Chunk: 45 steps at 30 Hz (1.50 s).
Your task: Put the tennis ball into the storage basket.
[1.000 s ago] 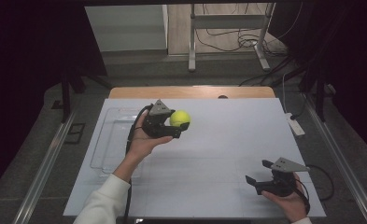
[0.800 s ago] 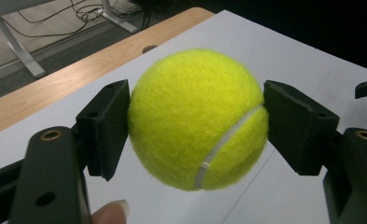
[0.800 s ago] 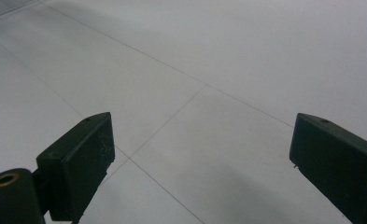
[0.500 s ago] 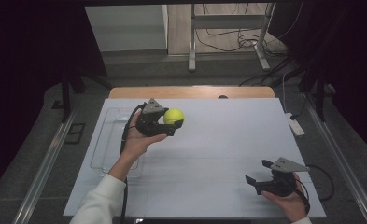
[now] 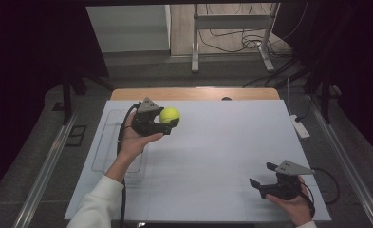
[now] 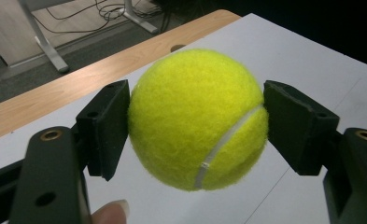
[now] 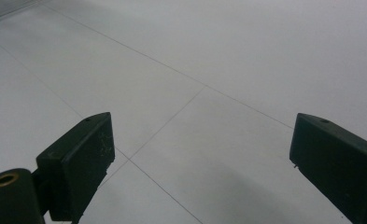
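Fuzzy yellow felt covers the tennis ball (image 6: 197, 119); the jaws beside it look matt black plastic; the surface (image 5: 231, 142) is smooth, matt white.

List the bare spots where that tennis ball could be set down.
Widest free patch: the white table between the left claw, shut on the tennis ball, and the open right claw. The far right corner is bare too. Crowded: the clear tray at left.
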Each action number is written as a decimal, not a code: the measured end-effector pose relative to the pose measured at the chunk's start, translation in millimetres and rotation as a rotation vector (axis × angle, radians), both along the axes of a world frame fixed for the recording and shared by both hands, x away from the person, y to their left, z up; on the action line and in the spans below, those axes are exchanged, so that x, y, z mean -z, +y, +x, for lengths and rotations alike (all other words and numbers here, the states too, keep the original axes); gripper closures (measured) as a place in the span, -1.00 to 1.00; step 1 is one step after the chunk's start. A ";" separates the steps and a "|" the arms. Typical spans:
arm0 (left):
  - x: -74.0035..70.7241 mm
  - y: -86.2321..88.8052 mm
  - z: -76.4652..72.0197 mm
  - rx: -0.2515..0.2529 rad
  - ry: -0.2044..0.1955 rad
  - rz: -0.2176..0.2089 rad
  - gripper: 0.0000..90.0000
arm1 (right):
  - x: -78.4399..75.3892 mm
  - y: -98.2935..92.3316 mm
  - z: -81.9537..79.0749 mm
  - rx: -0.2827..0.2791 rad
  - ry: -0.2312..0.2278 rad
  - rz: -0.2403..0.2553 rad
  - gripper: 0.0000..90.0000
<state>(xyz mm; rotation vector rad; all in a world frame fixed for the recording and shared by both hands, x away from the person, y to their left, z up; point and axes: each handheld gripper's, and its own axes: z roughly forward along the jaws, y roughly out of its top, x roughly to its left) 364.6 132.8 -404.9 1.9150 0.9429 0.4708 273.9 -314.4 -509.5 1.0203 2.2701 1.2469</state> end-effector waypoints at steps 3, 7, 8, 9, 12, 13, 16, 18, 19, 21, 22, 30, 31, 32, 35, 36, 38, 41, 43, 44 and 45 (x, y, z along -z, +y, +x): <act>-0.5 2.3 0.7 -0.008 -0.001 0.000 -0.39 | -0.1 0.0 0.0 0.001 0.000 -0.003 -0.85; -1.6 5.7 0.7 -0.016 -0.003 0.000 -0.39 | -0.2 0.0 0.0 0.000 -0.001 0.000 -0.85; -1.9 6.4 0.6 -0.017 -0.004 0.001 -0.39 | -0.2 0.0 0.0 -0.001 -0.001 0.001 -0.85; -2.2 7.1 0.5 -0.020 -0.005 0.000 -0.39 | -0.2 0.1 0.0 -0.001 -0.001 0.001 -0.85; -2.8 9.7 0.5 -0.027 -0.006 -0.001 -0.39 | -0.1 0.3 0.0 -0.001 0.001 0.000 -0.85; -2.9 11.2 0.8 -0.031 -0.006 -0.001 -0.39 | -0.1 0.3 0.0 0.000 0.001 0.000 -0.85; -3.0 13.6 1.3 -0.037 -0.007 -0.001 -0.39 | -0.1 0.2 0.1 0.000 0.001 0.000 -0.85; -2.9 16.0 2.0 -0.047 -0.007 -0.003 -0.39 | -0.1 0.4 0.2 0.000 0.002 0.000 -0.85; -2.9 17.3 2.4 -0.052 -0.008 -0.005 -0.39 | 0.0 0.5 0.2 0.000 0.002 0.000 -0.85; -2.9 18.3 2.8 -0.055 -0.009 -0.004 -0.39 | 0.0 0.5 0.2 -0.001 0.002 -0.001 -0.85; -2.8 19.7 3.4 -0.061 -0.008 -0.007 -0.39 | 0.1 0.5 0.2 -0.001 0.001 -0.002 -0.85; -3.6 28.5 6.7 -0.089 -0.007 -0.005 -0.39 | 0.0 0.2 0.3 -0.001 0.001 0.000 -0.85; -3.8 29.6 6.8 -0.094 -0.007 -0.003 -0.39 | 0.0 0.2 0.3 -0.001 0.001 0.000 -0.85; -3.9 30.8 7.0 -0.096 -0.007 -0.005 -0.39 | 0.0 0.3 0.2 -0.001 0.001 0.000 -0.85; -4.2 33.8 7.4 -0.106 -0.008 -0.006 -0.39 | 0.0 0.5 0.1 -0.001 0.001 -0.001 -0.85; -4.3 35.0 7.7 -0.110 -0.008 -0.007 -0.39 | -0.1 0.6 0.1 -0.001 0.001 -0.001 -0.85; -4.0 38.2 8.8 -0.122 -0.007 -0.010 -0.39 | -0.2 0.6 0.0 0.000 0.001 -0.001 -0.85; -3.6 41.4 10.1 -0.132 -0.004 -0.011 -0.39 | -0.3 0.6 -0.1 0.000 0.001 -0.003 -0.85; -2.8 44.9 11.7 -0.145 -0.001 -0.011 -0.39 | -0.1 0.6 0.0 0.001 0.000 -0.001 -0.85; -2.5 46.7 12.5 -0.150 0.001 -0.008 -0.39 | -0.1 0.5 0.1 0.001 0.000 -0.001 -0.85; -2.1 48.3 13.2 -0.157 0.003 -0.007 -0.39 | 0.0 0.4 0.1 0.001 0.001 -0.001 -0.85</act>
